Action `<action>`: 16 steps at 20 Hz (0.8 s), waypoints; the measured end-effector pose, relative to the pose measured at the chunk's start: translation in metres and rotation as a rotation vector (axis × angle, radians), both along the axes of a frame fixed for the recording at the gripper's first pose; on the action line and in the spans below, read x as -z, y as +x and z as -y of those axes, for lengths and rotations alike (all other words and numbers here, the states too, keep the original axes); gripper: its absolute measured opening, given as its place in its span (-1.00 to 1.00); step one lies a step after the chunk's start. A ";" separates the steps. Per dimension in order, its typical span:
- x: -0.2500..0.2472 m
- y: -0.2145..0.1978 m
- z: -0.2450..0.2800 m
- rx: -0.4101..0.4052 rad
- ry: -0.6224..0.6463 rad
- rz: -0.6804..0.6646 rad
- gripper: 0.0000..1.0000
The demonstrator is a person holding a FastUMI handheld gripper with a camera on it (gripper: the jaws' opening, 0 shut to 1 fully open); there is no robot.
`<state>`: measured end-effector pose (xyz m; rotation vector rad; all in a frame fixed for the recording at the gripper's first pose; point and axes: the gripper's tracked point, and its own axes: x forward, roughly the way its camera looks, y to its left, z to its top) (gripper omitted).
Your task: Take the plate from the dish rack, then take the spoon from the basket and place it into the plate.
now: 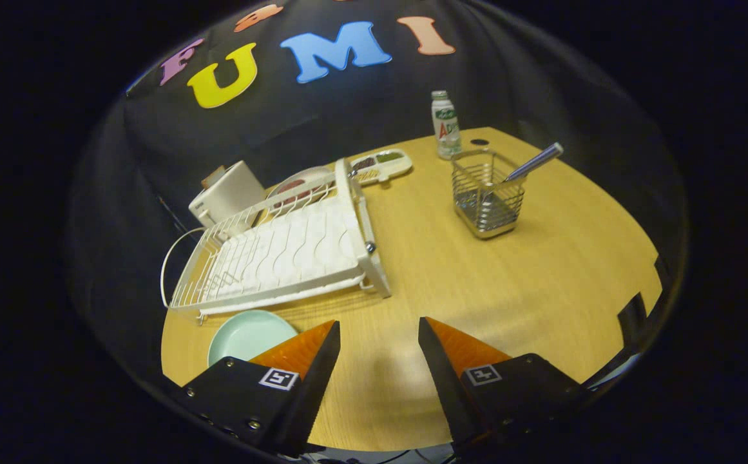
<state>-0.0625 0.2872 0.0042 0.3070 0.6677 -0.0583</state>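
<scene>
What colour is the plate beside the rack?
Pale mint green plate, on the table, seen in the gripper view.

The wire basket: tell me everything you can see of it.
The basket is a small square holder of shiny metal wire, with horizontal bars around its sides and a solid-looking base. It stands upright on the wooden table, well beyond the open gripper, near a white bottle that stands behind it and apart from the dish rack. A spoon stands in it, its metal handle leaning out over the rim, away from the rack. Nothing else touches the basket.

Bare table (477,283) between dish rack (283,258), basket (486,193).
</scene>
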 end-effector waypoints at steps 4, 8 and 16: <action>-0.049 0.024 0.065 0.265 -0.024 0.112 0.57; -0.065 0.052 0.113 0.464 -0.022 0.148 0.57; -0.056 0.091 0.177 0.761 0.018 0.136 0.57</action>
